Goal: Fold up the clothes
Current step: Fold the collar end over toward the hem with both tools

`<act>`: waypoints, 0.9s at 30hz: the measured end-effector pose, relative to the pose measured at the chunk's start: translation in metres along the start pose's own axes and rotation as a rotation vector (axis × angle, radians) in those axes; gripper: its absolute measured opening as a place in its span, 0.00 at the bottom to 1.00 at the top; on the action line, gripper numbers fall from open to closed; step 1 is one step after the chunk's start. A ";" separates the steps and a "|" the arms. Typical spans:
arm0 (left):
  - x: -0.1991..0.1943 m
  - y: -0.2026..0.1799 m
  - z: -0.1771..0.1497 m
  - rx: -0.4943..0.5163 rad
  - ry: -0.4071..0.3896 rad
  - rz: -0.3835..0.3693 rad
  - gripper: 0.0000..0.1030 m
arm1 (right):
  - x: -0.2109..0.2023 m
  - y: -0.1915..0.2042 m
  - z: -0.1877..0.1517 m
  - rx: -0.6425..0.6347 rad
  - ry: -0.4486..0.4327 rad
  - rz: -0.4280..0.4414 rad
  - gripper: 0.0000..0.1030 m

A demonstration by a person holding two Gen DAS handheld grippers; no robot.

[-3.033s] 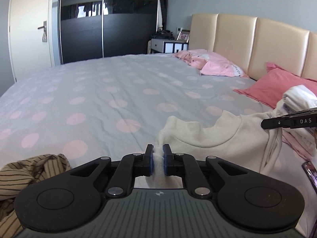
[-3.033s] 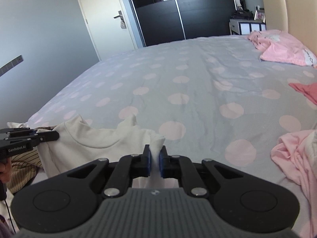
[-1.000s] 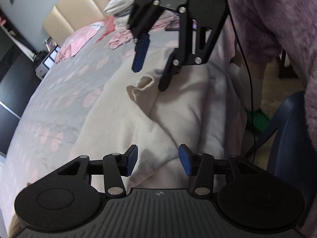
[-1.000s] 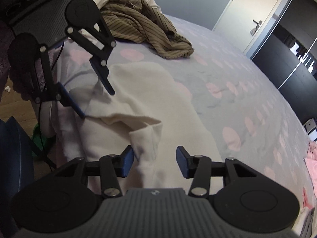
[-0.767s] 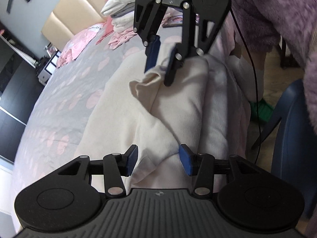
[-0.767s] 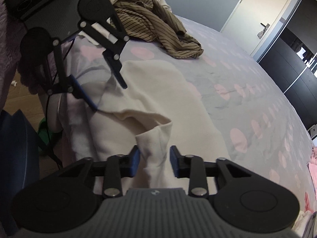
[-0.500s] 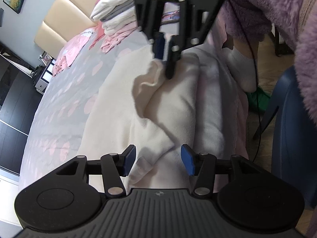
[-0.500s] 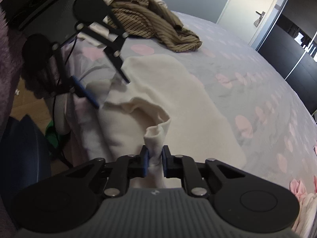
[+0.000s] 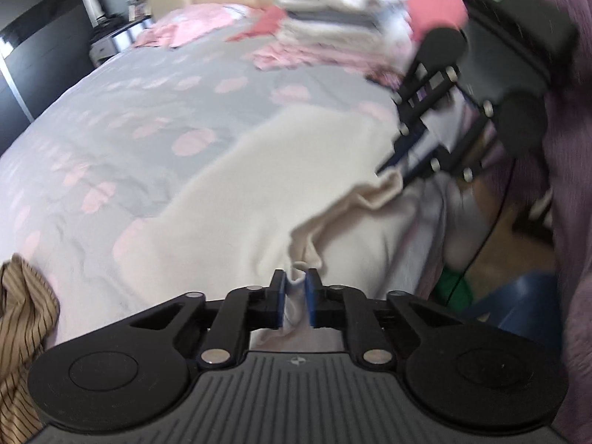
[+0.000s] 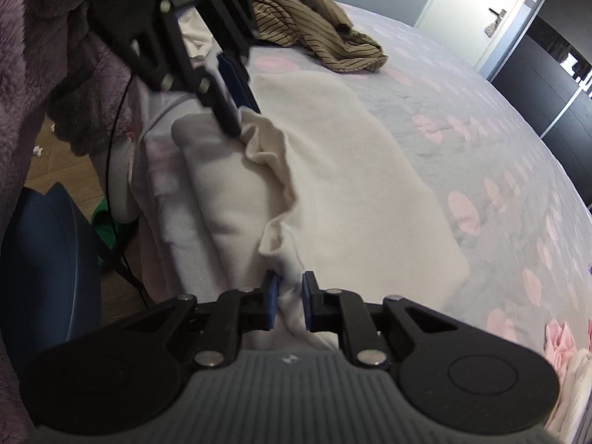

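Left gripper (image 9: 295, 298) has just clamped the cream top's (image 9: 259, 199) near hem, right gripper (image 10: 288, 301) pinching beside it; next, carry that hem across the bed (image 9: 122, 111).

Left gripper (image 9: 296, 298) jaws just closed onto cream garment (image 9: 259, 199) hem, right gripper (image 10: 288, 301) likewise clamped.
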State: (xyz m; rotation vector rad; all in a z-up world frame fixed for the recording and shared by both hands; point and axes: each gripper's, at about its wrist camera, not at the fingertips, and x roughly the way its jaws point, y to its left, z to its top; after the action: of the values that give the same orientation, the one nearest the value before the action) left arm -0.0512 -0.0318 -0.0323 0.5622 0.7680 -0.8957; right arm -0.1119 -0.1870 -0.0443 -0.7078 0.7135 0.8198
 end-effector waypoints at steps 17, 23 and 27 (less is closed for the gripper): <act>-0.005 -0.013 -0.020 0.118 0.118 -0.059 0.04 | -0.020 -0.006 0.002 0.000 -0.019 0.090 0.16; -0.016 -0.026 -0.025 0.225 0.038 -0.048 0.43 | -0.011 0.018 0.005 -0.127 -0.042 0.017 0.39; -0.009 -0.034 -0.029 0.300 0.063 -0.010 0.44 | -0.002 0.024 0.007 -0.183 -0.029 -0.037 0.37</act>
State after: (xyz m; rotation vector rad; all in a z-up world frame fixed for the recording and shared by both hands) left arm -0.0937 -0.0246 -0.0471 0.8547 0.6969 -1.0141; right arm -0.1312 -0.1704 -0.0454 -0.8692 0.6019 0.8671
